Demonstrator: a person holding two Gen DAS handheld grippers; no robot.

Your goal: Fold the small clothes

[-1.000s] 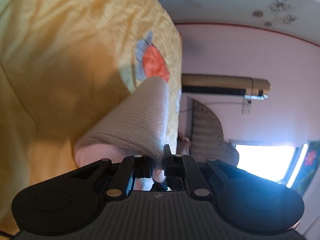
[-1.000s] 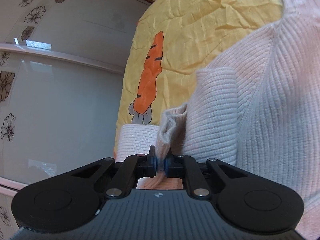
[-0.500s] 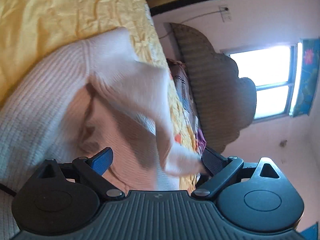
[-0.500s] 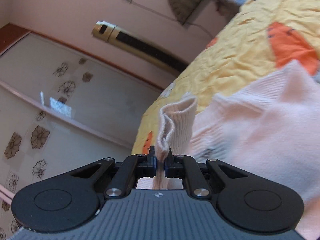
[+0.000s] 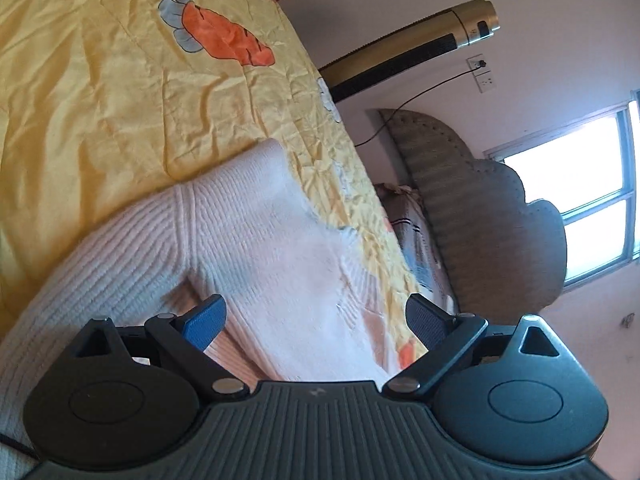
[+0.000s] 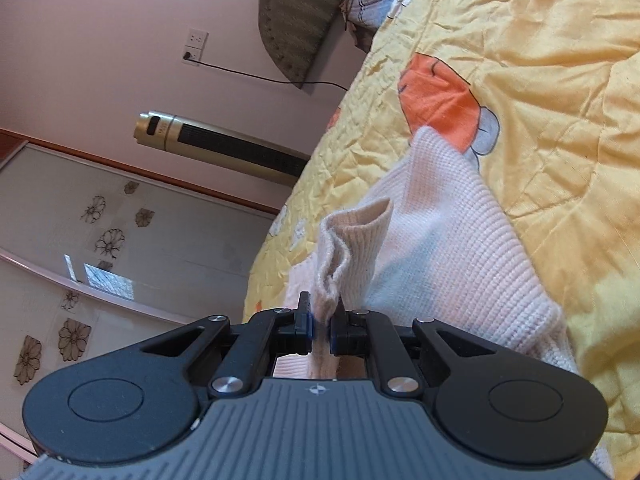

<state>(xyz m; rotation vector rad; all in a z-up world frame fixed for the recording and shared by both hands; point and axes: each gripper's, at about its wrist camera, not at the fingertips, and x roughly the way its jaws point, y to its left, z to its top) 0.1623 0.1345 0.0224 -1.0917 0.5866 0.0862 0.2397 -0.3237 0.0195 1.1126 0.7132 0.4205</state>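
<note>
Sweater [image 5: 248, 248] dropped from my left hand-held gripper [image 5: 316, 322], jaws just sprung wide, empty; right hand-held gripper [image 6: 320, 326] pinches cuff [image 6: 352, 248] over bed [image 6: 560, 80]; sleeve fold pending.

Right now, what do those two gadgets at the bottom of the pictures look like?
Each hand-held gripper, left and right, is matte black plastic: a ribbed grey-black body with a small star-like mark, two rounded lobes with circular insets, silver pivot pins, and jointed linkage bars ending in blue-faced pads. No hands or sleeves show.

sweater [image 5: 256, 240]: pale pink, ribbed | quilt [image 5: 100, 92]: yellow, orange carrot prints (grey-blue leaves) | claw pads [image 5: 202, 322]: blue
</note>
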